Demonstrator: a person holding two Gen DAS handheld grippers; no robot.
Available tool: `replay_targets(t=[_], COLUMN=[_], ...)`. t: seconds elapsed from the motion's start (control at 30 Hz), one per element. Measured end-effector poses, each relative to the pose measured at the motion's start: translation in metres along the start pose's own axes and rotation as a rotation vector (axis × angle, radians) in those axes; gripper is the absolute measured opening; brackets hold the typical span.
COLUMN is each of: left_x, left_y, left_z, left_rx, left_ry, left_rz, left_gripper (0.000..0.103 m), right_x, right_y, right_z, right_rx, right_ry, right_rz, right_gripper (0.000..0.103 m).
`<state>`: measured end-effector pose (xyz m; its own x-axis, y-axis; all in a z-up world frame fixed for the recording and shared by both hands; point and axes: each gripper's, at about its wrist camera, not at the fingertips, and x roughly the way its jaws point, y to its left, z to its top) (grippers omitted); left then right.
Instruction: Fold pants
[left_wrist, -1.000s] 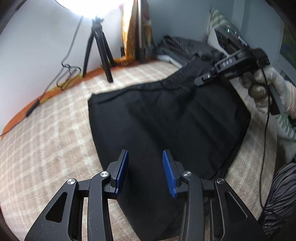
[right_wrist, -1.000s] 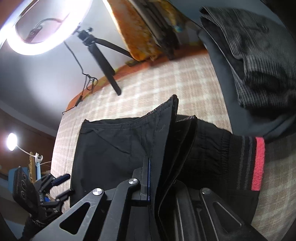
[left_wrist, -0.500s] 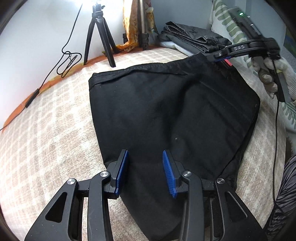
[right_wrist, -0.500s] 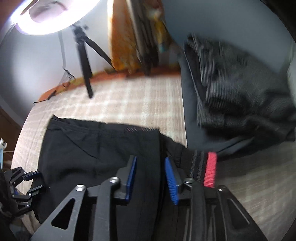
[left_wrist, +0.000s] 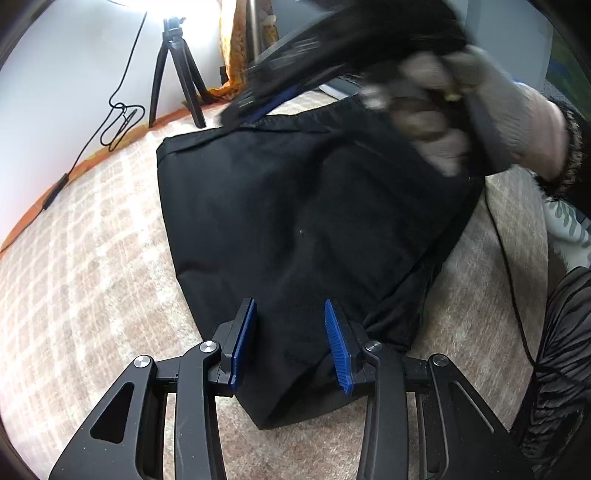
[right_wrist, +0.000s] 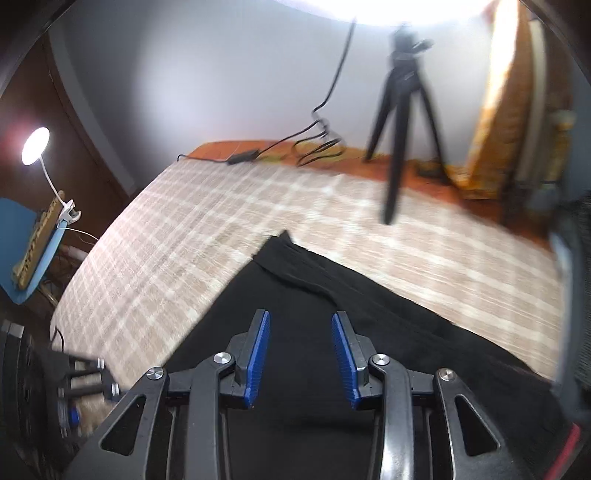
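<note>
On the bed (left_wrist: 92, 258), over its checked cover, the black pants (left_wrist: 303, 221) lie folded into a broad dark slab, one narrow end at the near edge and the other toward the tripod (left_wrist: 177, 70) by the wall. The slab's long axis runs away from the left claw (left_wrist: 290, 341), which hangs spread and empty directly over the near end, cloth showing between its blue pads without being pinched. The right claw (right_wrist: 301, 356) is likewise spread and holds nothing; it sits above the far part of the fabric, near a stitched hem. The left is nearer the near end, so lifting that end toward the far one would likely fall to it. The right hand (left_wrist: 461, 110) is smeared by motion and hides the far corner; how many layers lie stacked cannot be made out.
</note>
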<state>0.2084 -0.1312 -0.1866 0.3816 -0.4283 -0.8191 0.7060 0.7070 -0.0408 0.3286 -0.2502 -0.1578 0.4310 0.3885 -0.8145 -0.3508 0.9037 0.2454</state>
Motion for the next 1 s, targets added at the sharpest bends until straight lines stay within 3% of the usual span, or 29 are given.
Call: replay_targets(t=[0.2,0.47,0.6,0.73,0.83,1.0], left_x=[-0.002,-0.019,-0.039,-0.041,-0.035,-0.019], left_y=[-0.006,-0.007,0.015,0.036,0.048,0.055], left_z=[-0.011,-0.025,-0.033,-0.038,-0.040,-0.044], left_rx=[0.020,0.017,-0.125,-0.249,-0.361,-0.502], left_ry=[-0.011,-0.021,-0.051,-0.051,-0.045,-0.040], left_rz=[-0.001,-0.014,-0.051,-0.063,-0.105,-0.139], left_gripper=[0.037,0.036,0.036,0.036,0.052,0.052], right_x=[0.046,0.057,0.029,-0.016,-0.048,-0.080], right_y=[0.005,-0.001,0.002,0.009,0.016,0.025], right_z=[0.019,0.027,0.023,-0.001,-0.029,-0.068], right_rx=[0.007,0.033,0.059,0.095,0.136,0.189], right_ry=[0.049,0.057,0.019,-0.033,-0.073,-0.095], right_rz=[-0.028,-0.038,-0.056,-0.033,-0.038,-0.064], right_gripper=[0.035,0.035,0.036,0.040,0.051,0.053])
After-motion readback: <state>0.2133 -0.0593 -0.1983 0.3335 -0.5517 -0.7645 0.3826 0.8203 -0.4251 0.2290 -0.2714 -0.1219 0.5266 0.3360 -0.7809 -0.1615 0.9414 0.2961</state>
